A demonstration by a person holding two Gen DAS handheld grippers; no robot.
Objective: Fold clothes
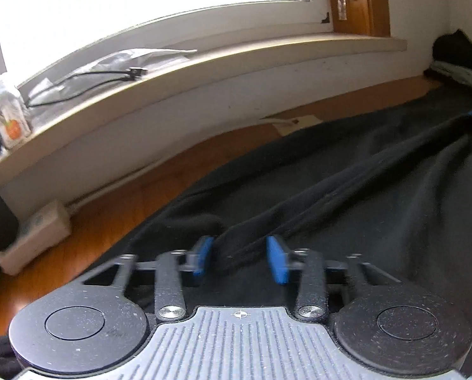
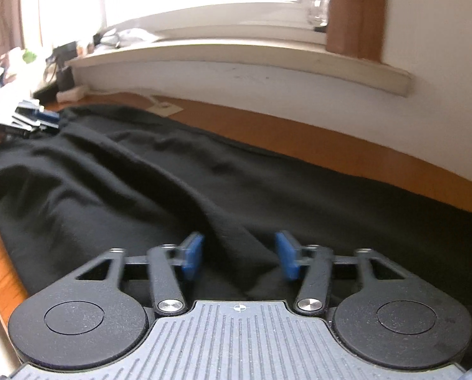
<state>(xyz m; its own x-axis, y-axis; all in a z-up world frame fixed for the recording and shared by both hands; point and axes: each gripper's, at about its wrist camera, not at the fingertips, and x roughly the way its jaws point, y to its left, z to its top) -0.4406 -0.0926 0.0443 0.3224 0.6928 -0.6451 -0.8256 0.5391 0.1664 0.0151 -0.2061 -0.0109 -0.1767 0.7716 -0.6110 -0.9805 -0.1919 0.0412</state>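
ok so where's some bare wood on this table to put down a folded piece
Bare wood runs as a strip between the black garment and the wall under the windowsill. In the left wrist view it widens toward the white power strip. The far left corner by the stacked papers is crowded.

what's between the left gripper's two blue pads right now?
A bunched ridge of the black garment runs between the left gripper pads, jaws open and not clamped on it. Left wrist view shows it.
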